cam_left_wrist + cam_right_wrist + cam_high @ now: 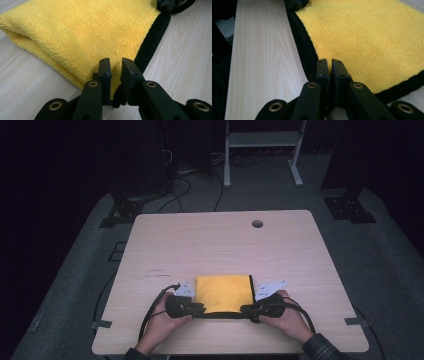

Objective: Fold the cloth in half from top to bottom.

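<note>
High view, lower centre: my left gripper (199,309) and right gripper (246,310) each pinch the folded yellow towel (223,292) at its near corners — folding looks partly done, another fold likely left.

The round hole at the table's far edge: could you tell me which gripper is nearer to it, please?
Right. The right gripper pinches the yellow cloth at its near right corner, more nearly below the hole; the left gripper, at the near left corner, is farther away.

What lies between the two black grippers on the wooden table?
In the high view, the near edge of the folded yellow fleece cloth, with its black trim, spans from the left gripper to the right gripper.
</note>
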